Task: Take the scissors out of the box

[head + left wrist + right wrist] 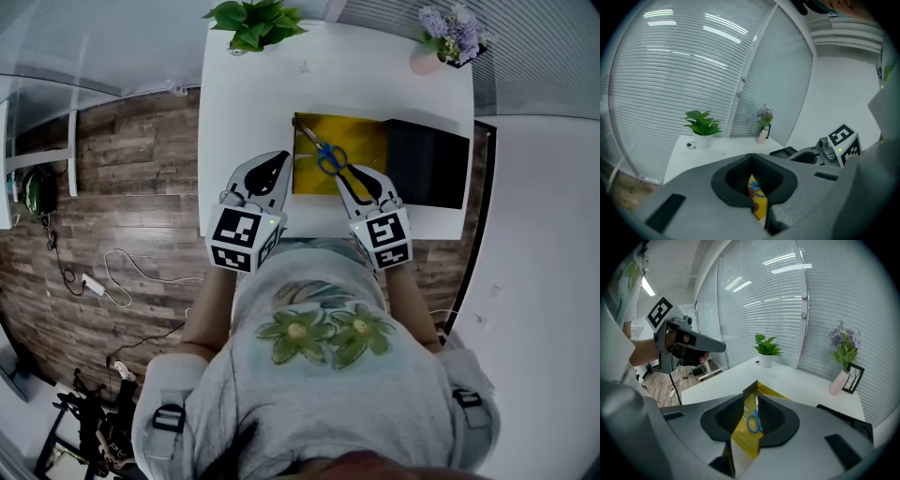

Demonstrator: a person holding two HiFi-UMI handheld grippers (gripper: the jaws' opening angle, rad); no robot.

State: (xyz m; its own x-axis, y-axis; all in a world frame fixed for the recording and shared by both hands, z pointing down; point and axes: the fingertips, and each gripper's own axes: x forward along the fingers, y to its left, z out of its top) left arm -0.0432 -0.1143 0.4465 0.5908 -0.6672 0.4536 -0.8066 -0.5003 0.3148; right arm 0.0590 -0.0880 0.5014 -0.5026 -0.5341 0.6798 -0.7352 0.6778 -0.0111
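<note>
The scissors [327, 157] lie flat inside the open yellow box [367, 139]. The right hand-held gripper [751, 401] is over the box's near edge, its jaws only a slit apart and gripping nothing. It should open wider, then close squarely on the blue handles. The left hand-held gripper [751, 158], closed and empty beside the box's left wall, could steady the box on the bench [253, 103].

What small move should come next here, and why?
Probably ease the right gripper down onto the scissors: its jaws stand slightly apart and empty, just short of the blue handles, and the scissors lie in the yellow box.
</note>
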